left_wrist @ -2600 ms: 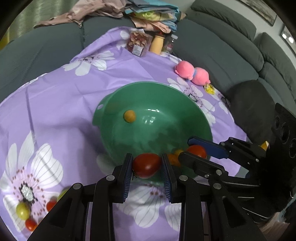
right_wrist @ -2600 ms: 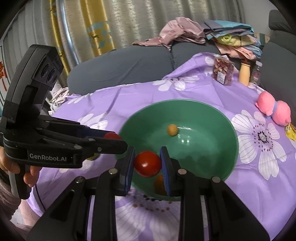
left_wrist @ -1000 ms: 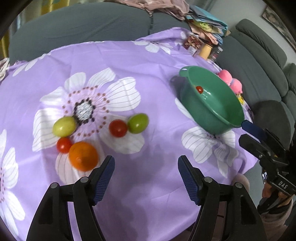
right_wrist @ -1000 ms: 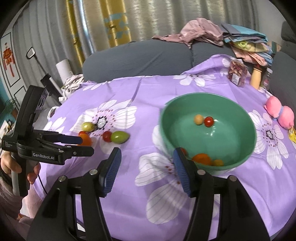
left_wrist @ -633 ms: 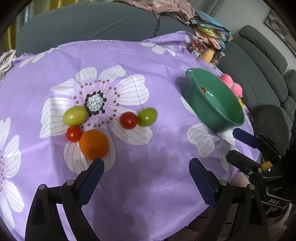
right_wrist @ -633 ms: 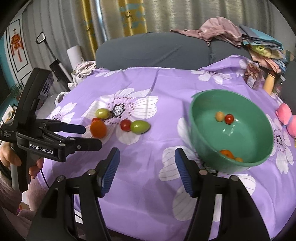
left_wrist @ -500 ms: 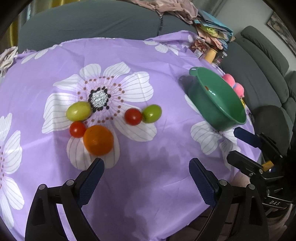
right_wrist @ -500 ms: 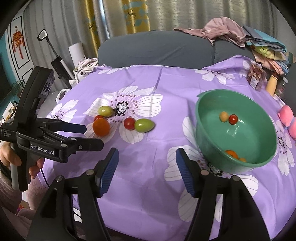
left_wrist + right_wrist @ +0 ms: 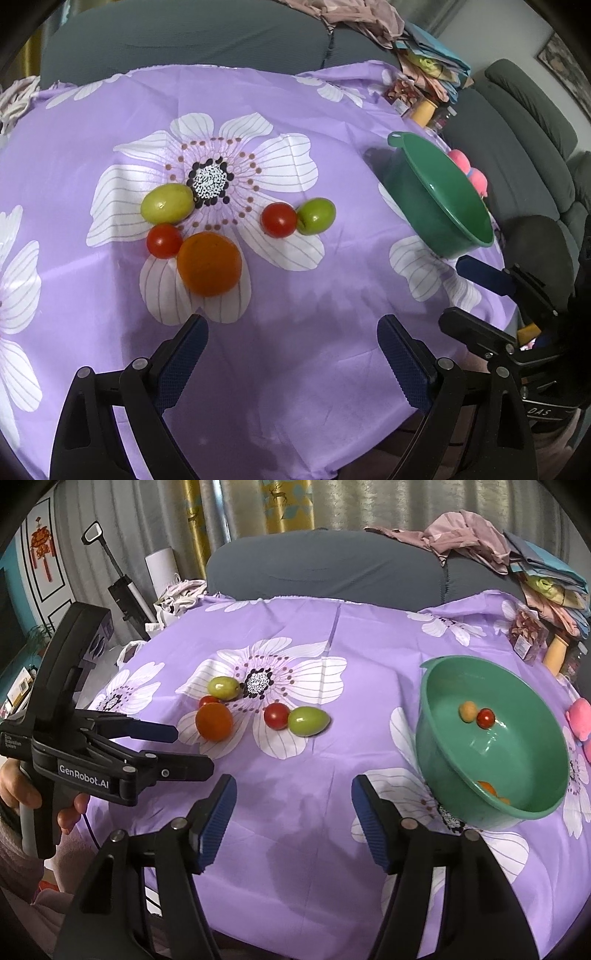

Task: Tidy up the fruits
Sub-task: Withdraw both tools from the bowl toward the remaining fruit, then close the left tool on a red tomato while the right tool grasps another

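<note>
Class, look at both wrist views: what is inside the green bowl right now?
In the right wrist view, the green bowl holds a small yellow-orange fruit touching a red tomato, plus orange fruit low down. Its near wall hides anything else at the bottom.

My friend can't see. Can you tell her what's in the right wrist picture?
Five fruits lie loose on a purple flowered tablecloth: an orange, two red cherry tomatoes and two green fruits. A green bowl on the right holds a few more. Both tongs, right and left, are open and empty.
</note>
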Motion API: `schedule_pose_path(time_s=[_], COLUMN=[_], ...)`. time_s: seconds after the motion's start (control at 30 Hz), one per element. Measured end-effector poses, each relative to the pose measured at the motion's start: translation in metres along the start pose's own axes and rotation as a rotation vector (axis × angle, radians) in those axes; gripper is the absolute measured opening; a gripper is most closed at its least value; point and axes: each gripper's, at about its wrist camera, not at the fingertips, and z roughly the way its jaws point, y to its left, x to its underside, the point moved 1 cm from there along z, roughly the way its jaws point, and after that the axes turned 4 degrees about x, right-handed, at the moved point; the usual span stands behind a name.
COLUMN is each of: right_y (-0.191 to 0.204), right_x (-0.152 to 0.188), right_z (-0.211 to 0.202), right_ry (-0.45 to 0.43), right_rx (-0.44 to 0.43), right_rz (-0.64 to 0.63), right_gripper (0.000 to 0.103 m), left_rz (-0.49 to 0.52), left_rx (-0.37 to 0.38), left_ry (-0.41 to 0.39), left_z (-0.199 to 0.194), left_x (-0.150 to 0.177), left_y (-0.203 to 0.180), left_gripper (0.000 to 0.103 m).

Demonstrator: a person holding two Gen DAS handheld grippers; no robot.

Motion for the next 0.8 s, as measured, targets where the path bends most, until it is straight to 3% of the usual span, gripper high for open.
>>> schedule_pose_path(time_s=[0.37, 0.8], right_y=[0.007, 0.009], right_x=[-0.004, -0.008], right_z=[0.019, 0.037], right_ry=[0.04, 0.067], right_rx=[-0.025, -0.073], right_rz=[-0.018, -0.016], right_gripper=[0.065, 0.066], left_rz=[-0.013, -0.064], left_rx=[0.022, -0.005], left_ry=[-0.011, -0.034], left_z=[-0.003, -0.006], left_x=[-0.001, -0.004], left_y=[0.009, 0.024], left_gripper=[0.093, 0.093])
